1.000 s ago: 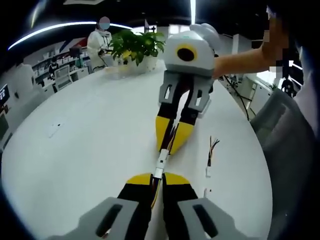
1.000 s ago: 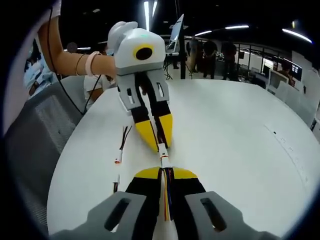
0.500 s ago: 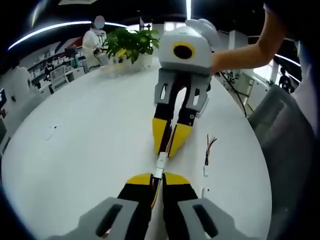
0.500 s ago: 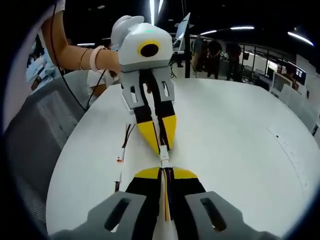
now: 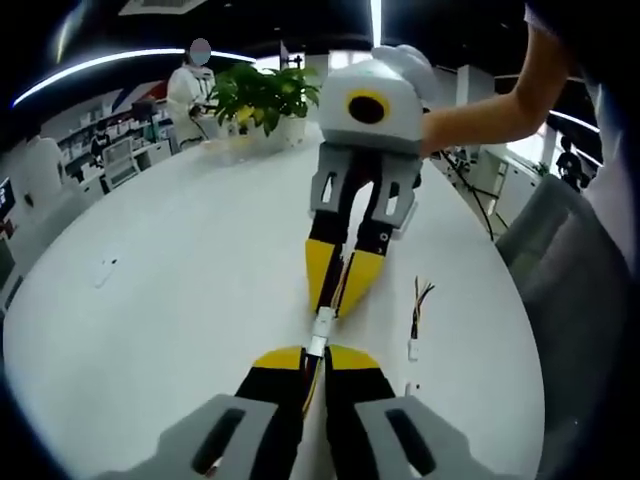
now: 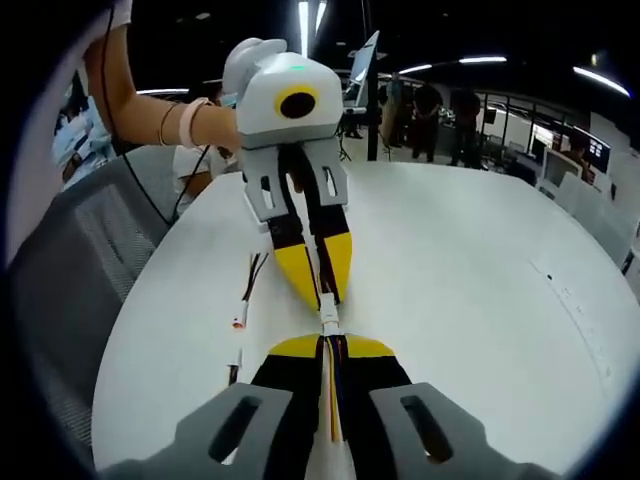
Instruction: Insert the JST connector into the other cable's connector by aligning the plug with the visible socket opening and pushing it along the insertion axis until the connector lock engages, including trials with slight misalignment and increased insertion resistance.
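Two yellow-tipped grippers meet tip to tip over the white table. In the left gripper view my left gripper is shut on a cable whose white JST connector sticks out forward. Facing it, my right gripper is shut on the other cable, its tip touching that connector. From the right gripper view, my right gripper pinches coloured wires, and the white connectors sit joined in line between it and my left gripper. Whether the lock has caught is too small to tell.
A spare wired cable lies on the table to the right, also seen as a spare cable in the right gripper view. A potted plant stands at the far edge. A grey chair sits beside the table. People stand in the background.
Both views have shifted only slightly with the hands. The grippers stay tip to tip, with the connectors between them in the same place.
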`<state>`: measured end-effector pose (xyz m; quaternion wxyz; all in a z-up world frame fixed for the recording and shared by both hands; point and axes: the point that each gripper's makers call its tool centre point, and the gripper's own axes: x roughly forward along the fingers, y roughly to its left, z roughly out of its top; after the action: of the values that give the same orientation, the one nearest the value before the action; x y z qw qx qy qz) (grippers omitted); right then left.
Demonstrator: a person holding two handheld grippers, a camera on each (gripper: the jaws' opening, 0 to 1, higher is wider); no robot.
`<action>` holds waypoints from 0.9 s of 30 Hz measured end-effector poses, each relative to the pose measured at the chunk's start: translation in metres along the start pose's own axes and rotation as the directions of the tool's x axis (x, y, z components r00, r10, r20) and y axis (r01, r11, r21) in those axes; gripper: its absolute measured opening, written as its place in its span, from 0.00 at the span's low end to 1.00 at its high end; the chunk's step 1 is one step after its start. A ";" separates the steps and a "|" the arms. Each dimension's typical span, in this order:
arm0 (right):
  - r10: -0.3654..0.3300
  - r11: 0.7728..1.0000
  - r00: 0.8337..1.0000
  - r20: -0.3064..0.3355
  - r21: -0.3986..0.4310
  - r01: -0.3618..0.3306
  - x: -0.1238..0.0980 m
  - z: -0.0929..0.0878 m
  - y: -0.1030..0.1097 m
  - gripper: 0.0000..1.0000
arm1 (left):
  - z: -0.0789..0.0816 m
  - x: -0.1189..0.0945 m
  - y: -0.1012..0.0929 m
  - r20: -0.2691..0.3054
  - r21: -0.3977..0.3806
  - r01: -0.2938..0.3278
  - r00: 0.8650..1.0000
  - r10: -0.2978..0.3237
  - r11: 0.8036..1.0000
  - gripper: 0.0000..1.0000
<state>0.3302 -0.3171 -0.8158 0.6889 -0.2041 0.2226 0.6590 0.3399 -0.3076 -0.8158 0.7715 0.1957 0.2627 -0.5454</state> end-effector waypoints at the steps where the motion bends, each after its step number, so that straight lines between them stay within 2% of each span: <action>1: 0.000 1.000 1.000 0.000 -0.002 0.000 0.000 0.000 0.000 0.03 | 0.001 0.000 0.000 0.000 0.013 0.000 1.000 0.000 1.000 0.00; 11: 0.017 0.999 1.000 -0.001 -0.032 -0.017 -0.002 0.001 0.005 0.02 | 0.003 -0.001 -0.007 0.001 0.085 0.025 1.000 -0.025 0.996 0.00; 18: 0.010 0.999 1.000 0.005 -0.038 -0.010 -0.003 0.002 0.001 0.02 | 0.007 -0.002 -0.009 0.006 0.105 0.024 1.000 -0.025 0.994 0.00; 27: 0.012 0.999 1.000 0.005 -0.046 -0.011 -0.002 0.003 0.000 0.02 | 0.005 0.000 -0.010 -0.018 0.129 0.025 1.000 -0.023 0.991 0.00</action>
<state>0.3302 -0.3175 -0.8122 0.6808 -0.2168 0.2066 0.6684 0.3317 -0.3141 -0.8123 0.7485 0.2463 0.2354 -0.5689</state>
